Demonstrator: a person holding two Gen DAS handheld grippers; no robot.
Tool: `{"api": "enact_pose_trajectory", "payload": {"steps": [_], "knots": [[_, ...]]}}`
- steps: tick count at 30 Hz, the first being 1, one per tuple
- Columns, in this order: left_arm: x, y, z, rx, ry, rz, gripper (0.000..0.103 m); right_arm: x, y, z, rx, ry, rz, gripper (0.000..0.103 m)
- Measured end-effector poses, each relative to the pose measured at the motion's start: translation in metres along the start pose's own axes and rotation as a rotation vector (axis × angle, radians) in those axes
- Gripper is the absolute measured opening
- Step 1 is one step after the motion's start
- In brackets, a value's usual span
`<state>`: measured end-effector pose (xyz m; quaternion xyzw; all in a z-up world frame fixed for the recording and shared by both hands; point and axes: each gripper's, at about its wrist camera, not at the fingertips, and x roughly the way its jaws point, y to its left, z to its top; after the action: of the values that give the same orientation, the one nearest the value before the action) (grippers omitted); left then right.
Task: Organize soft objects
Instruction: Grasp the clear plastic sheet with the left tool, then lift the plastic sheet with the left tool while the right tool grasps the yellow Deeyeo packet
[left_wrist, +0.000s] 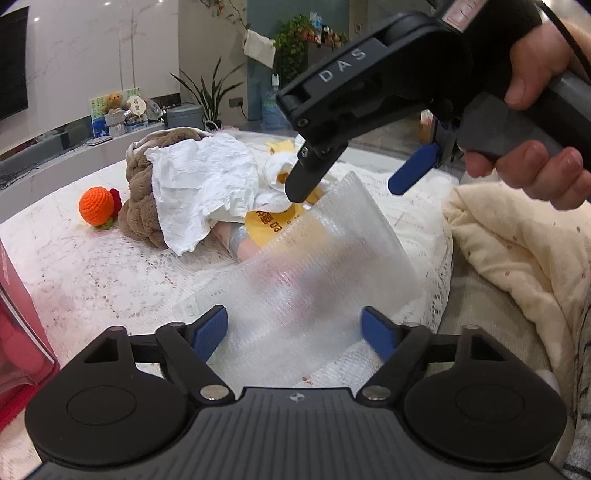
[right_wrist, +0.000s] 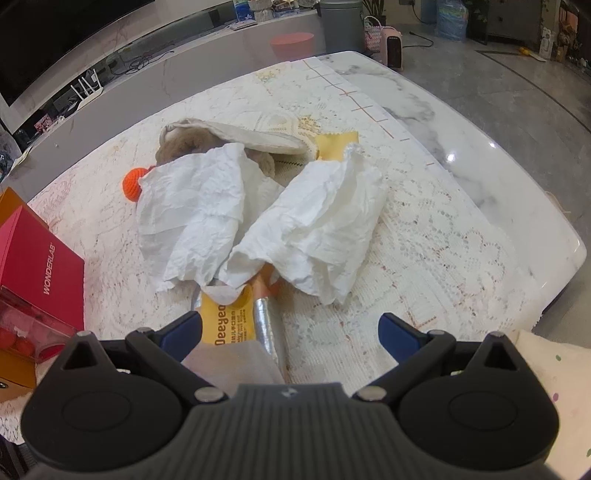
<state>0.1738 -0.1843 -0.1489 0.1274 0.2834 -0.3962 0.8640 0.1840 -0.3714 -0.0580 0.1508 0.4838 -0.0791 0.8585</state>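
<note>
This is a home living room. A marble-topped table (right_wrist: 461, 155) under a lace cloth (right_wrist: 436, 236) fills the middle of both views. In the upper left of the left wrist view a dark television (left_wrist: 13, 62) hangs on a pale marble wall, and a teddy bear (left_wrist: 114, 102) sits on the long low shelf below it. Potted plants (left_wrist: 295, 44) stand in the upper middle. In the right wrist view, a white router (right_wrist: 86, 88) sits at upper left, and a small pink heater (right_wrist: 391, 46) stands on the polished floor at the top.

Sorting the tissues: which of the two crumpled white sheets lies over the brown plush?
The left crumpled white sheet, beside the orange ball; the right crumpled white sheet covers the yellow packet.
</note>
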Motion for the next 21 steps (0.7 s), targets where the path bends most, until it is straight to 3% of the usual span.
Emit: {"api": "enact_pose_trajectory", "payload": {"steps": [4,11,15,19,21], "knots": [[-0.001,-0.002,-0.003,-0.002,-0.027,0.005,0.081,-0.001,0.001,-0.001,-0.002,-0.002,0.009,0.100],[-0.007,0.000,-0.002,-0.019,-0.024,0.026,0.027,-0.004,0.000,0.000,0.012,-0.014,0.015,0.100],[-0.013,0.003,-0.002,-0.054,-0.004,0.021,0.007,-0.006,0.002,-0.001,0.002,-0.019,0.012,0.100],[-0.030,0.004,0.003,-0.085,-0.026,0.017,0.001,-0.005,0.002,-0.003,-0.002,-0.016,0.000,0.100],[-0.041,0.004,0.009,-0.090,-0.039,0.050,0.001,-0.005,0.002,-0.004,-0.007,-0.018,-0.003,0.100]]}}
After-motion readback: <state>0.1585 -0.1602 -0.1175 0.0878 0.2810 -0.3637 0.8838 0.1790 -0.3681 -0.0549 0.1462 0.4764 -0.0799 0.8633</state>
